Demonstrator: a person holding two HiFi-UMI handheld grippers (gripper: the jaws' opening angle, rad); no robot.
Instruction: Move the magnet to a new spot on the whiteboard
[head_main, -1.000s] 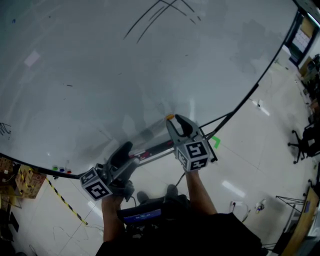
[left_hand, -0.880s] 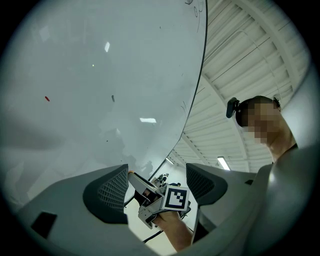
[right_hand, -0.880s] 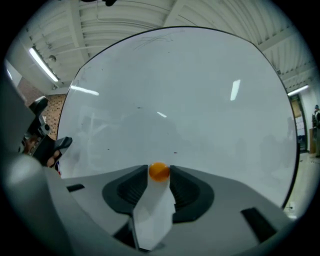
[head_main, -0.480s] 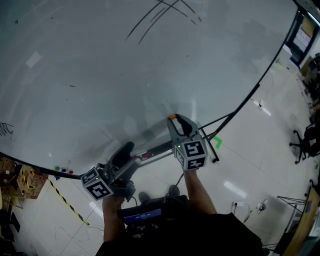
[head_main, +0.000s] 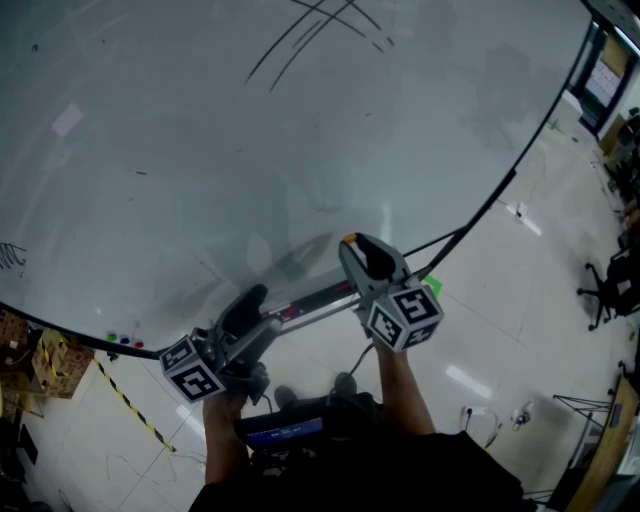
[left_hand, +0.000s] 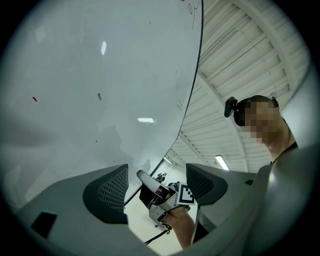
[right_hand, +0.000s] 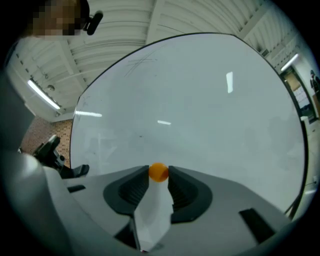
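Magnet (right_hand: 159, 172): one, small, round, orange; clamped at the tips of the right gripper (right_hand: 159, 176), whose fingers (right_hand: 131, 192) were closed on it from both sides. Location: in front of the lower part of the whiteboard (head_main: 200, 150), above its bottom edge; contact with the board could not be told. Left gripper (head_main: 250, 300): lower and to the left, near the board's bottom edge, fingers (left_hand: 107, 192) apart, holding nothing. Whiteboard: large, mostly blank, with dark pen strokes (head_main: 320, 30) near the top and small coloured dots (head_main: 122, 340) at the lower left edge. Below: pale floor (head_main: 500, 330) with a green mark (head_main: 432, 285), striped tape (head_main: 130, 405), and a chair (head_main: 600, 290) at far right.
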